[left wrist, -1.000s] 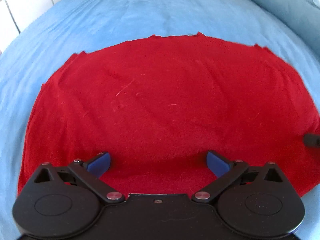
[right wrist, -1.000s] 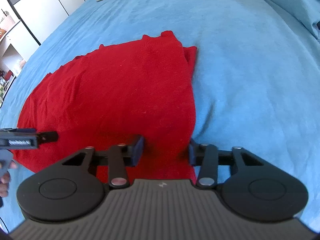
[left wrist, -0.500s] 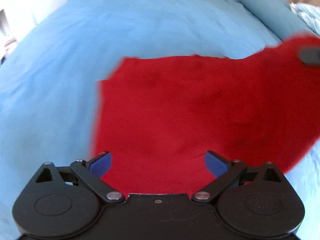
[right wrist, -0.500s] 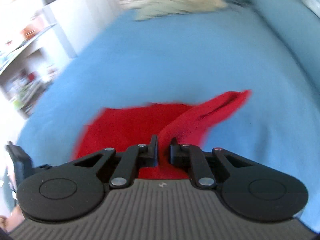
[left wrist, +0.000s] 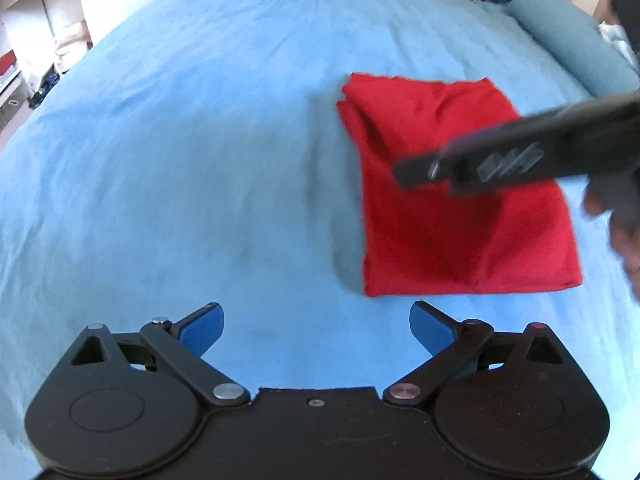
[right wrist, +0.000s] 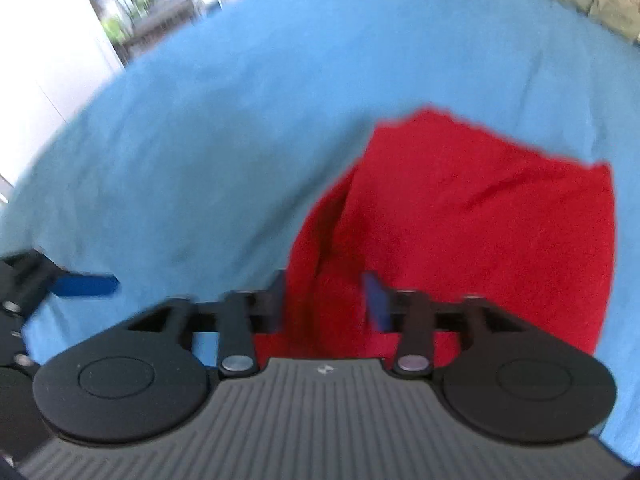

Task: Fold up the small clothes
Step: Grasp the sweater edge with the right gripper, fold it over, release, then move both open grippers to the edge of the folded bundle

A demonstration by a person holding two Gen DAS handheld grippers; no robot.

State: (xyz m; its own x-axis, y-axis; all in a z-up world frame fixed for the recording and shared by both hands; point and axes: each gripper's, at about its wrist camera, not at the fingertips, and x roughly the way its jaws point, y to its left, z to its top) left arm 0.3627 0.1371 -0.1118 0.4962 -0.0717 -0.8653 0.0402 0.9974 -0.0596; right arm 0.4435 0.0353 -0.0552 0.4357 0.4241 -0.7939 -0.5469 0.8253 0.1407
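We see the red cloth (left wrist: 460, 200) lying folded on the blue bedspread (left wrist: 180, 160). Our left gripper (left wrist: 316, 326) hangs spread just beside the cloth's near edge. Our right gripper (right wrist: 326, 300), fingers parted, hovers over the cloth, pinching nothing.

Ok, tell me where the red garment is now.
The folded red garment lies on the blue bedspread, ahead-right of the left gripper, under the right gripper.

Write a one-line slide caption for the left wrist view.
Open left gripper hovers over the blue bedsheet near a folded red cloth, with the right gripper reaching across it.
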